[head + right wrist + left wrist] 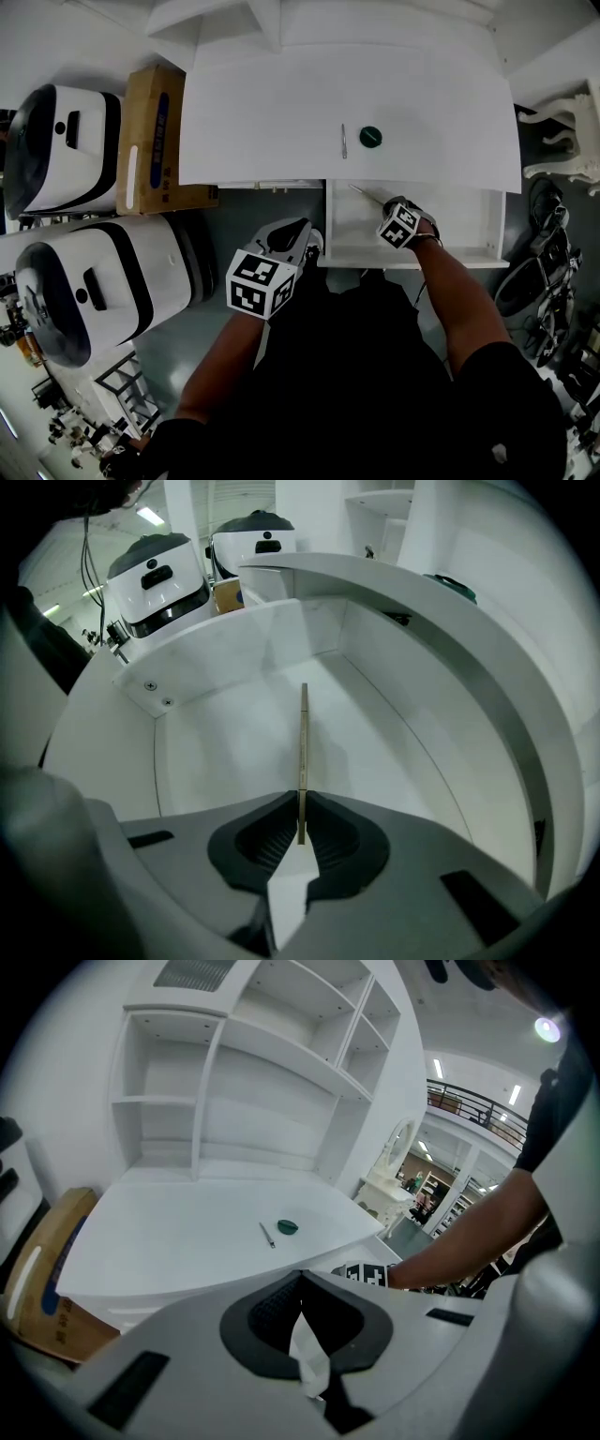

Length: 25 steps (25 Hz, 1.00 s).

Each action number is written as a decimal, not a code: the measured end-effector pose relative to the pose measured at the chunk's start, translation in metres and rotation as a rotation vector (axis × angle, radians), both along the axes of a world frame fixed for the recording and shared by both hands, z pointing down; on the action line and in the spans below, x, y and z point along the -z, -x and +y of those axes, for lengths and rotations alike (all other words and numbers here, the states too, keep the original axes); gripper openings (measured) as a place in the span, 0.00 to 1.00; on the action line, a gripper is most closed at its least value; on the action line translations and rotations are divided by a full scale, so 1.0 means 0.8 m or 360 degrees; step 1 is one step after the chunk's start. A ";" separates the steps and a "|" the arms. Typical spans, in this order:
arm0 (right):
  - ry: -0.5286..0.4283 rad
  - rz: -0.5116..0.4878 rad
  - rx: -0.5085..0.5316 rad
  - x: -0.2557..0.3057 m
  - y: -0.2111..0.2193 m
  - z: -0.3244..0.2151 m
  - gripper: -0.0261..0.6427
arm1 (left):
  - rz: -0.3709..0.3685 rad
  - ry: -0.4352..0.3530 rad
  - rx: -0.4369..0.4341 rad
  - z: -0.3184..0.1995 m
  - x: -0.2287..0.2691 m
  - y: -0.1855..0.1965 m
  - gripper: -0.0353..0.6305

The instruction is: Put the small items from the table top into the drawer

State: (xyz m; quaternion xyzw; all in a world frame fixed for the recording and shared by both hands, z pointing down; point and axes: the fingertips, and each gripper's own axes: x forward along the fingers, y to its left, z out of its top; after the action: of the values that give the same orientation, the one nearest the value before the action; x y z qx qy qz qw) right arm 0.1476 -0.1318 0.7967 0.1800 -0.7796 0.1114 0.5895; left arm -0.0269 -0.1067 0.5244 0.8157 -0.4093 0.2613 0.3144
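Right tongs [300,832] clamp stick [303,752] inside drawer [225,733], white desk [281,112]

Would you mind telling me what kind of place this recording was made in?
Probably a furniture showroom or store hall: a white desk with empty shelves, a mirrored dressing table beyond, and a railed upper gallery.
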 end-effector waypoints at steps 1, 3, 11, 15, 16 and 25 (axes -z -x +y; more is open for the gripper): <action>0.0003 0.0008 0.0004 -0.001 0.000 0.001 0.11 | -0.0001 -0.0001 0.0001 0.000 0.000 0.000 0.06; -0.0002 0.0022 0.0000 -0.003 -0.002 0.001 0.11 | -0.0001 -0.0004 -0.0002 0.000 0.001 0.001 0.06; -0.0034 0.0029 -0.0087 0.008 -0.007 -0.004 0.11 | 0.0012 -0.0025 -0.0030 -0.001 0.002 0.001 0.06; -0.0072 -0.0018 -0.0213 0.030 -0.013 -0.003 0.11 | 0.0033 -0.0044 -0.0063 -0.001 0.005 -0.004 0.06; -0.0083 -0.0046 -0.0268 0.038 -0.014 -0.003 0.11 | 0.0037 -0.0050 -0.0076 -0.001 0.006 -0.006 0.06; -0.0266 -0.0498 -0.0668 0.165 0.008 -0.015 0.11 | 0.0056 -0.0069 -0.0149 0.002 -0.003 -0.011 0.06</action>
State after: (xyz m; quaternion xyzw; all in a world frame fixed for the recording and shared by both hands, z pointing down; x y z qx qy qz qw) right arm 0.1410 -0.1438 0.6644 0.3662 -0.8133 0.1927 0.4091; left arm -0.0184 -0.1054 0.5268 0.8450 -0.3707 0.2523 0.2913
